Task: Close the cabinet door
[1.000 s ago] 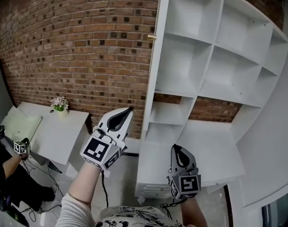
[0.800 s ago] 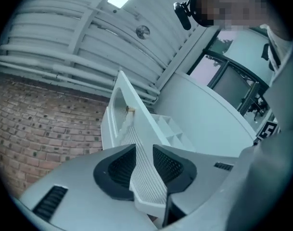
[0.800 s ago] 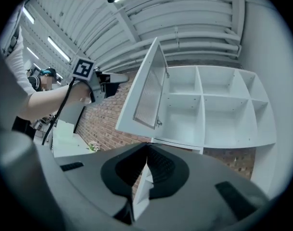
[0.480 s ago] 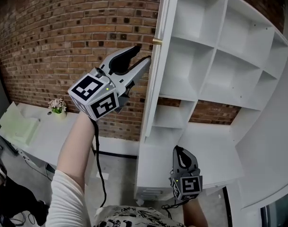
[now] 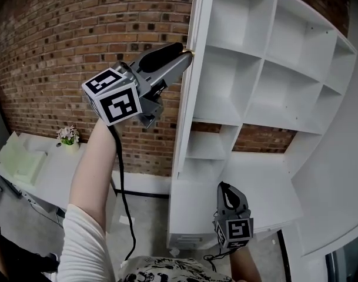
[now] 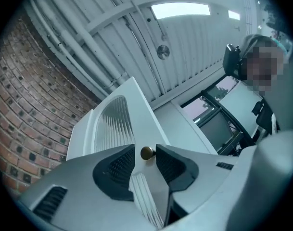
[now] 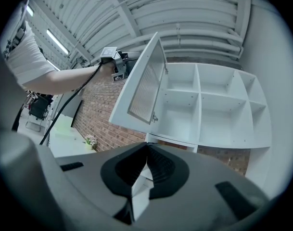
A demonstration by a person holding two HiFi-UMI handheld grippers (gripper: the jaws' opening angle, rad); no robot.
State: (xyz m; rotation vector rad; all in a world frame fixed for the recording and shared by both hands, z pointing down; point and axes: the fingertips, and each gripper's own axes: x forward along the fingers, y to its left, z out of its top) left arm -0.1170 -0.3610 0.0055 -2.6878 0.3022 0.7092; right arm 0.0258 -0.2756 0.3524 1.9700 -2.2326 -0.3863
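Flanking open cabinet door [image 7: 141, 85]: brick wall [image 5: 67, 46]

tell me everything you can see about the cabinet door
The cabinet door is white, with a ribbed panel in a plain frame and a small brass-coloured knob. It stands swung wide open from the shelf unit's upper left compartment. The left tool's jaws, now closing, flank the knob.
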